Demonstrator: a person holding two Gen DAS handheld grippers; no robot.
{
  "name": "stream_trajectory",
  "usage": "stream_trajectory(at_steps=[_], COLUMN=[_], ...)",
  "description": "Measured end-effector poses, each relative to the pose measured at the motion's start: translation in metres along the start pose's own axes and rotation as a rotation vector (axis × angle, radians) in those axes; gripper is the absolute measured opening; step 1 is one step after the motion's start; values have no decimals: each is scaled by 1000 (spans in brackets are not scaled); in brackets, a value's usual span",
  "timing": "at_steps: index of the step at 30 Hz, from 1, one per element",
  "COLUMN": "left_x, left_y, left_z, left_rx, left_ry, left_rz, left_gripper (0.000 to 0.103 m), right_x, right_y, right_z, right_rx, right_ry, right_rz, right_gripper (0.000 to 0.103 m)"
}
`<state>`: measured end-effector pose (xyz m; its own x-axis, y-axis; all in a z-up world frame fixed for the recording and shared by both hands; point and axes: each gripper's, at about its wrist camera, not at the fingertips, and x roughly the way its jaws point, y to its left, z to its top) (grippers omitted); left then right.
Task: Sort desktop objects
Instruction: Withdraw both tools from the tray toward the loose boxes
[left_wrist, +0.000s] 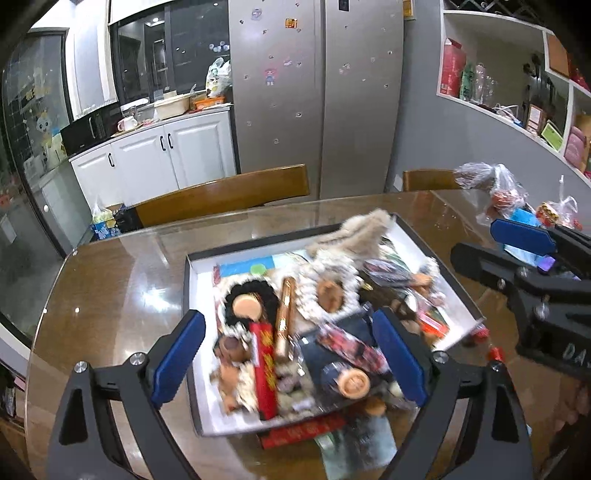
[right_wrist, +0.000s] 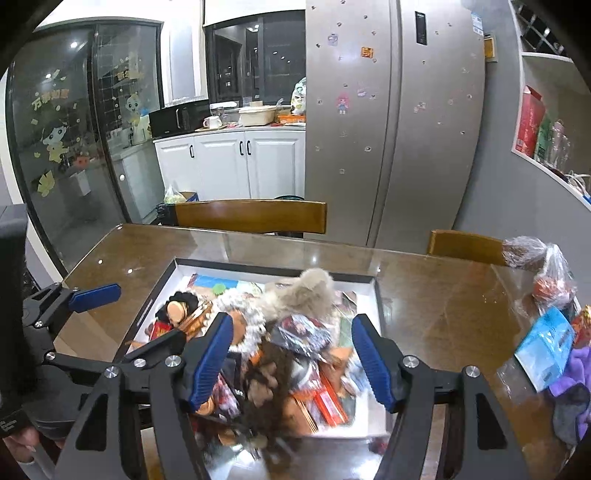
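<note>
Both grippers hover over the tray (left_wrist: 195, 295), a shallow white box with a dark rim on the glass-topped table (left_wrist: 122, 288).

Left gripper (left_wrist: 288, 354): jaws spread wide, nothing pinched. Between and just beyond its fingers lie the red packet (left_wrist: 264, 373), the gold tube (left_wrist: 285, 314) and the dark fringed piece with a tan disc (left_wrist: 246, 306). No pad touches any of them.

Right gripper (right_wrist: 291, 363): jaws also apart and empty. The brown furry items (right_wrist: 262, 384) sit directly between its fingers, and the grey fur piece (right_wrist: 314, 291) lies just past the fingertips. No contact visible.

Progress, as judged: the tray is heaped full with mixed small objects, so most of the gathering looks done. Still outside it: a red card (left_wrist: 306, 432) at the near rim below the left fingers, and, well off to the right of the right fingers, a blue pouch (right_wrist: 546, 350), purple cloth (right_wrist: 576, 373) and clear bags (right_wrist: 550, 273). Whether those belong to the sort I cannot tell. The near items are blurred.
</note>
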<state>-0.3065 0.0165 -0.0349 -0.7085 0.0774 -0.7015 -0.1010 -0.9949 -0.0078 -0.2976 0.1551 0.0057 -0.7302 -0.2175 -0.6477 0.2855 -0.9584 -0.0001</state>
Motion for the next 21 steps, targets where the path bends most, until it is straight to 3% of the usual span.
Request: stream_trajectory(at_steps=[6,21], left_x=[-14,-3], left_y=[-22,-144], left_z=[-31,-79], left_rx=[3,148], left_ry=[37,144], left_rz=[-55,-207], left_gripper=[96,96], right_x=[-22,-78], right_y=[-15,-62], right_z=[-22,-109], right_rx=[14,93], right_ry=[12,72], right_rz=[-27,-85], right_gripper=[69,69])
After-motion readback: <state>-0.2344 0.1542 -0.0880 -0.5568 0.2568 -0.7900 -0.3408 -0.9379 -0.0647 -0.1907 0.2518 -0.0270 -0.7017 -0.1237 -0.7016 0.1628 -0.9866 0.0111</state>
